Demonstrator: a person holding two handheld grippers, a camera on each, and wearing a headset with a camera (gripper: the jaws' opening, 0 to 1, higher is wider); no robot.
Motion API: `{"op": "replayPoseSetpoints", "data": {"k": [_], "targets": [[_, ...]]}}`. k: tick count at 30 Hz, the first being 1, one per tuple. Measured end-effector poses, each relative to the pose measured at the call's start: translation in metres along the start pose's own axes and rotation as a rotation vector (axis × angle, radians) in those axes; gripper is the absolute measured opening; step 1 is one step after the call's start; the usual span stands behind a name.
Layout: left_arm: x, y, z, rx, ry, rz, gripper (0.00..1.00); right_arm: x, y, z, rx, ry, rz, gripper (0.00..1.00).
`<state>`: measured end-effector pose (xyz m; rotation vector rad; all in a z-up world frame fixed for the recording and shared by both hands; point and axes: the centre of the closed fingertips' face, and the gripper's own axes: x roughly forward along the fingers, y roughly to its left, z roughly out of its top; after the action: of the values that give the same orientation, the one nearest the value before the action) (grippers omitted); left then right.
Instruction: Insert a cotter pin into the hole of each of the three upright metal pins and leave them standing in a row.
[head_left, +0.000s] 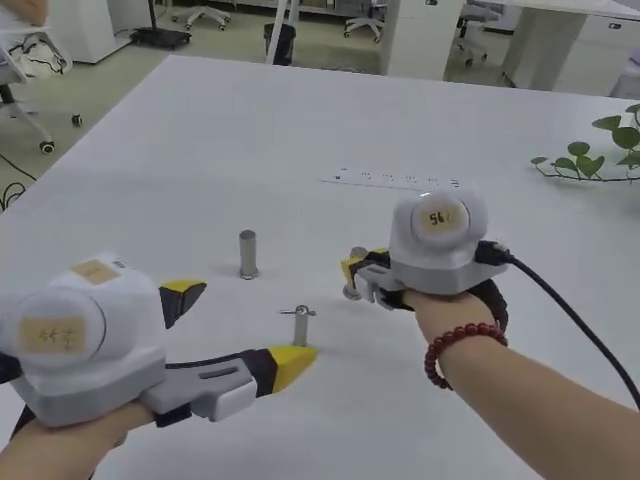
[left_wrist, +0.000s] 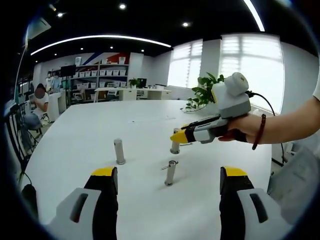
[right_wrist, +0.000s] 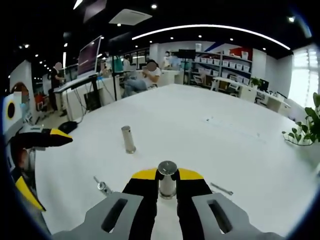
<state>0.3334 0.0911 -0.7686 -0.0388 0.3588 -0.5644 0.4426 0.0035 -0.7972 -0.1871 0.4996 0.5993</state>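
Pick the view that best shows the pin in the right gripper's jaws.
The right gripper view: the gripped pin sits close and central in the right gripper. The head view shows a sliver of it; the left gripper view shows it small, partly behind that gripper.

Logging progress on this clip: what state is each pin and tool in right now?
Far metal pin: upright, nothing through it.
Middle metal pin: upright, cotter pin through its top.
Right tool: shut on the gripped metal pin.
Gripped metal pin: upright on the table; whether pinned, cannot tell.
Left tool: open, holding nothing.
Loose cotter pin: lying flat on the table.
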Motion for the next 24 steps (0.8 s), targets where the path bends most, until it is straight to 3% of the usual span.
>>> {"op": "replayPoseSetpoints", "data": {"k": [24], "targets": [[-0.004, -0.007, 0.002, 0.017, -0.007, -0.009, 0.79, -0.026, 0.011, -0.034, 0.056, 0.013, -0.107, 0.13]]}}
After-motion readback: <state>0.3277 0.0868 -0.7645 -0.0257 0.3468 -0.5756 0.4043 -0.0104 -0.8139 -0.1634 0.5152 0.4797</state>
